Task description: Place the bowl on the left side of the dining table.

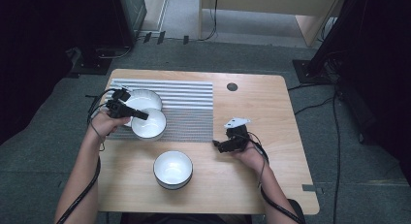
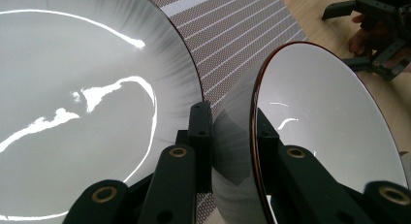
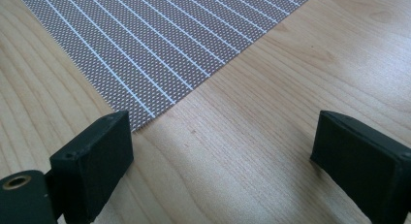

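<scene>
High view: striped mat (image 1: pixel 186 105) on wooden table (image 1: pixel 271 117)

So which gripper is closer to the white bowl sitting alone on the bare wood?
Right. The right gripper hovers open just beside the white bowl, over bare wood. The left gripper is farther, clamped on another white bowl's rim over the striped placemat.

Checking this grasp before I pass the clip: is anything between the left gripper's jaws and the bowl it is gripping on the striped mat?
Nothing visible. The left gripper is shut on the rim of the bowl, one jaw inside the wall and one outside. The white plate lies close beside it on the striped mat, not between jaws and bowl.
</scene>
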The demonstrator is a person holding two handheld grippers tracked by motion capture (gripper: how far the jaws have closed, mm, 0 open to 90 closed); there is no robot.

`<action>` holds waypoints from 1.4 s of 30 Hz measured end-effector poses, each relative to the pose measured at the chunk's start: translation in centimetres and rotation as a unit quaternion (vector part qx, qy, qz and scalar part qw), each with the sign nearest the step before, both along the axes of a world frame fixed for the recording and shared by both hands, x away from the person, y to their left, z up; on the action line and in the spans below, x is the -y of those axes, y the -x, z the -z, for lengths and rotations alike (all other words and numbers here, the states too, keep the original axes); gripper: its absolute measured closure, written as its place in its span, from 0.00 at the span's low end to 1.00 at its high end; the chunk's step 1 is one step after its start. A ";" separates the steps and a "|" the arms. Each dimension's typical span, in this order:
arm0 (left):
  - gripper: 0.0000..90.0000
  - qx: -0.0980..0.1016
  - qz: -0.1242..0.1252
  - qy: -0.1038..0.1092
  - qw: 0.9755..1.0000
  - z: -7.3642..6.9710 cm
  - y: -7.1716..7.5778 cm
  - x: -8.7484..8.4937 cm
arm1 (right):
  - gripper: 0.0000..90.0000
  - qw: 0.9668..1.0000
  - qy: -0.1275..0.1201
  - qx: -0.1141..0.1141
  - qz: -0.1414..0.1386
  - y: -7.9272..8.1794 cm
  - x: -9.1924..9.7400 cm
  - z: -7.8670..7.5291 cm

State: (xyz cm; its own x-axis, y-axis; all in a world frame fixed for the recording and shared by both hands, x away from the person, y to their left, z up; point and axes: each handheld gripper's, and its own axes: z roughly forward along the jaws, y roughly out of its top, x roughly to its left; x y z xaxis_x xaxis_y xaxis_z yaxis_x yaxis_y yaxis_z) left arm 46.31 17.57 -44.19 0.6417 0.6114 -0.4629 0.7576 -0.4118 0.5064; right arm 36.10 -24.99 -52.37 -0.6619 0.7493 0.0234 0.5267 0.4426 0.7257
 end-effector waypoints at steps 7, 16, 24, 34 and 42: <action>0.86 -0.006 -0.006 0.007 1.000 -0.1 -0.9 -0.2 | 0.08 1.000 0.000 -0.001 0.000 0.0 0.0 0.0; 0.86 -0.003 -0.013 0.011 1.000 -0.1 -1.8 -0.6 | 0.08 1.000 0.000 0.000 0.000 0.0 0.0 0.0; 0.86 0.005 -0.023 0.005 1.000 -0.5 -2.7 -1.2 | 0.08 1.000 0.001 0.000 0.000 0.0 0.0 0.0; 0.86 0.008 -0.045 0.005 0.999 -0.5 -3.4 -2.0 | 0.08 1.000 -0.001 0.000 0.000 0.0 0.0 0.0; 0.86 0.008 -0.059 0.010 0.998 -0.4 -4.0 -2.8 | 0.08 1.000 -0.001 0.000 0.001 0.0 0.0 0.0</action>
State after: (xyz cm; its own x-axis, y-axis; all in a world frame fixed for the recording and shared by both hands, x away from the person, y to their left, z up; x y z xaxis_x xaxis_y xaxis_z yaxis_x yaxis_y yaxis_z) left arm 50.28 20.40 -43.82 0.5732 0.6737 -0.4664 0.7923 -0.3104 0.5254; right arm 36.08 -24.96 -52.37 -0.6604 0.7505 0.0250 0.5281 0.4406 0.7259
